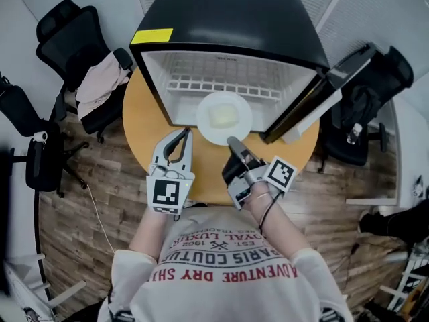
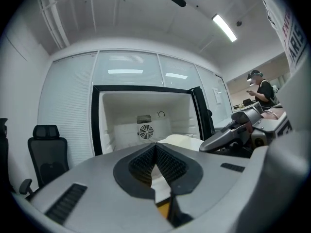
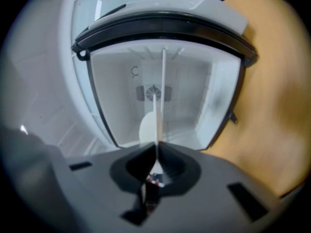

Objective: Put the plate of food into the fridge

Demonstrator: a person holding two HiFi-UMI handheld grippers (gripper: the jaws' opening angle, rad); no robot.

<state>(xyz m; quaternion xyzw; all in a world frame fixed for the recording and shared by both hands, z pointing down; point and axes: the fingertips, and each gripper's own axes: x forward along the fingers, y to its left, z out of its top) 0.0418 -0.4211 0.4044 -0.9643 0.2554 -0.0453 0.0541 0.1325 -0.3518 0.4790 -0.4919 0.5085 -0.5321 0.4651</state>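
A white plate [image 1: 224,117] with a pale yellow slab of food lies at the mouth of the open black mini fridge [image 1: 228,19], half over the threshold. My right gripper [image 1: 232,141] is shut on the plate's near rim. In the right gripper view the plate [image 3: 162,81] runs edge-on as a thin white line from between the jaws [image 3: 156,147] into the fridge's white interior [image 3: 194,96]. My left gripper [image 1: 186,133] is shut and empty, just left of the plate above the table. Its own view shows the closed jaws [image 2: 155,147], the food [image 2: 182,141] and the right gripper [image 2: 233,130].
The fridge stands on a round wooden table [image 1: 144,119]. Its door [image 1: 315,99] hangs open at the right. A white wire shelf [image 1: 221,86] crosses the interior. Black office chairs [image 1: 80,66] stand left and right [image 1: 365,106]. A person [image 2: 262,89] stands far off.
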